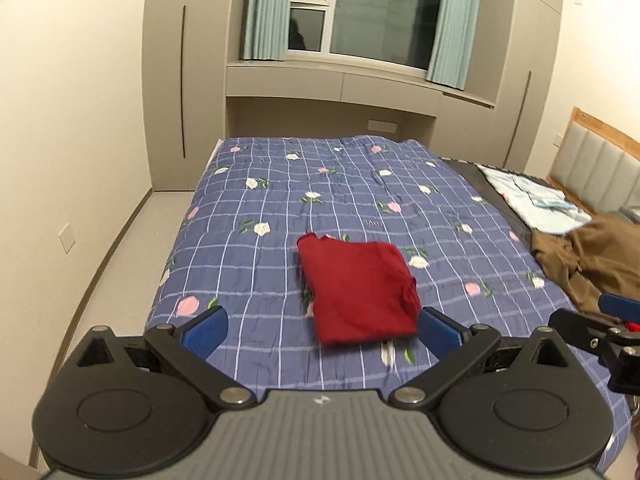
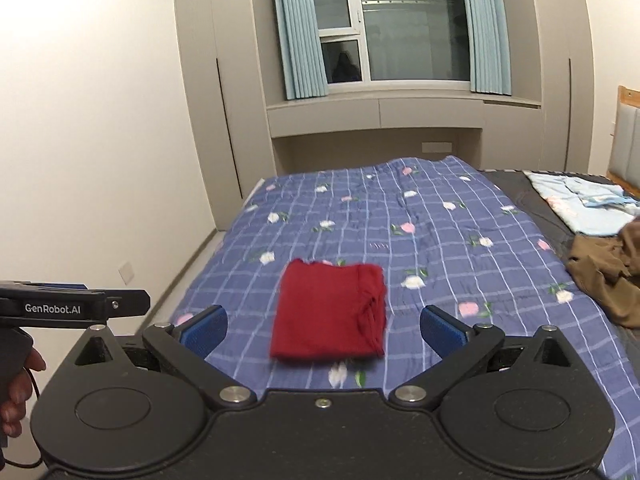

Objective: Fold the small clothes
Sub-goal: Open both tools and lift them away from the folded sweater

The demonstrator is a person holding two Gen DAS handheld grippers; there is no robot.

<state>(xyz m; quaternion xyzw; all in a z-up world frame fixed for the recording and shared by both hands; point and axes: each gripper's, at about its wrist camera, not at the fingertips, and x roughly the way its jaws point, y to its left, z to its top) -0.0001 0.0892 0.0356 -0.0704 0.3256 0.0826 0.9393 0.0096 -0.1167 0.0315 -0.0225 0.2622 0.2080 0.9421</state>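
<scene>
A small red garment (image 1: pixel 358 290) lies folded into a flat rectangle on the blue floral quilt (image 1: pixel 280 200); it also shows in the right wrist view (image 2: pixel 330 312). My left gripper (image 1: pixel 322 330) is open and empty, held above the near edge of the garment. My right gripper (image 2: pixel 323 330) is open and empty, just short of the garment's near edge. The right gripper shows at the right edge of the left wrist view (image 1: pixel 600 324). The left gripper shows at the left edge of the right wrist view (image 2: pixel 76 306).
A crumpled brown garment (image 1: pixel 592 264) lies on the bed's right side, also in the right wrist view (image 2: pixel 608 272). A light blue cloth (image 1: pixel 532 200) lies beyond it near the padded headboard (image 1: pixel 600 168). Wardrobes and a curtained window (image 2: pixel 400 28) stand behind the bed.
</scene>
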